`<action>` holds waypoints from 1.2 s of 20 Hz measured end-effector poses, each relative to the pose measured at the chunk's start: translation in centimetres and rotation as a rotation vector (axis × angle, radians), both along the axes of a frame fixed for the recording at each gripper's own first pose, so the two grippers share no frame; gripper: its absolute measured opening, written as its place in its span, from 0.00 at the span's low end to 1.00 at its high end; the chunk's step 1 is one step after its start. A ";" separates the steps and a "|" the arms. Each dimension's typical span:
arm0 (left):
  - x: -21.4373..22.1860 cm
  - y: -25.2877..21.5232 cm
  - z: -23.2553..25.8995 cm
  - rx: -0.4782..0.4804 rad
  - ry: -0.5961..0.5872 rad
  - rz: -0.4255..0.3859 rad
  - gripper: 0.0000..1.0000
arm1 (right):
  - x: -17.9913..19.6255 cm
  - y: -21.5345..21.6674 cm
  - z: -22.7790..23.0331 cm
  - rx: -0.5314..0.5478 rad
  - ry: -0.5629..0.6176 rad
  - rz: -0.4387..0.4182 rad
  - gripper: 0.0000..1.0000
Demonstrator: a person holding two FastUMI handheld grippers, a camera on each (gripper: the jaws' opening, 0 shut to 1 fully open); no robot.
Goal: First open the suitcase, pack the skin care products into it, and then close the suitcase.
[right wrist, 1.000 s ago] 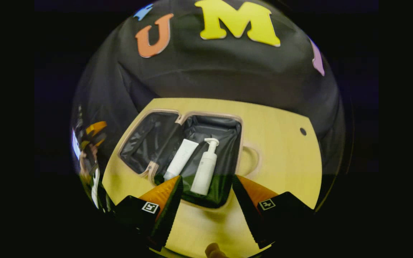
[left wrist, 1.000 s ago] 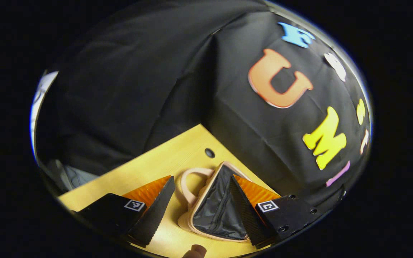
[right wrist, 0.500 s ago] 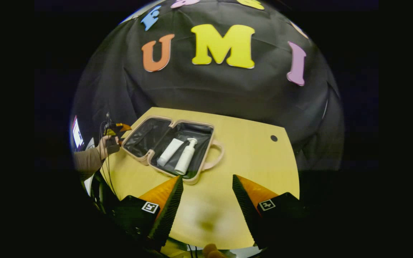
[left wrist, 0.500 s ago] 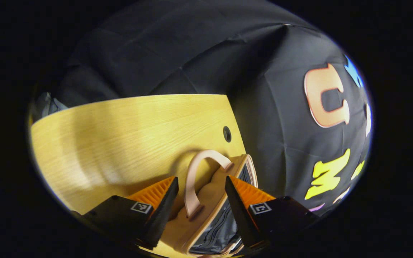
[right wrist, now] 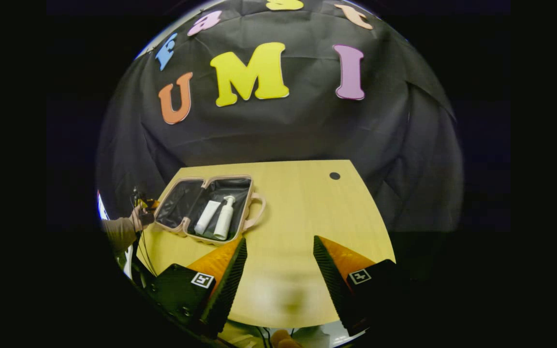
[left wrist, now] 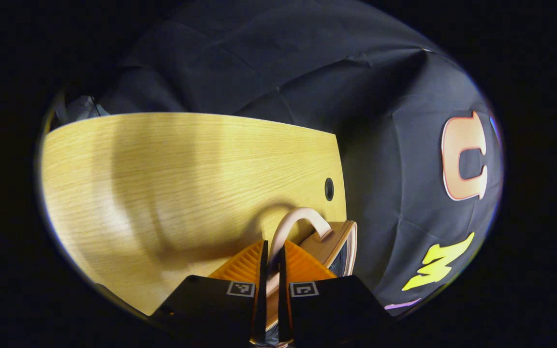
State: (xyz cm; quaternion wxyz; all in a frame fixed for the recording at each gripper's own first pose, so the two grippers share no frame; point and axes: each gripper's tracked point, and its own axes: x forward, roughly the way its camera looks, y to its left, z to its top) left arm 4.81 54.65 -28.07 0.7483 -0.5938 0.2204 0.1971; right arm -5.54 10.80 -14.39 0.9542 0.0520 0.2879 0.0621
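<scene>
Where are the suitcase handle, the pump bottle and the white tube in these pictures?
suitcase handle [left wrist: 302,216]: left gripper view, top of the pink arch.
pump bottle [right wrist: 223,225]: right gripper view, middle of its white body, lying in the open suitcase.
white tube [right wrist: 207,217]: right gripper view, middle of the tube, beside the bottle.

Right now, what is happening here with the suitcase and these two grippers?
A person is packing a small suitcase with two hand-held grippers. It lies open on the table, with a white tube and a pump bottle inside. The left gripper is closed on a handle at the suitcase's edge, probably to fold the lid over. The right gripper hangs open above the table, holding nothing.
</scene>
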 end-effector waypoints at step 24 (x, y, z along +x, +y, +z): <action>1.2 -34.3 23.2 1.190 -0.181 -0.391 0.04 | 0.7 -9.1 4.6 -0.045 -0.313 0.111 0.82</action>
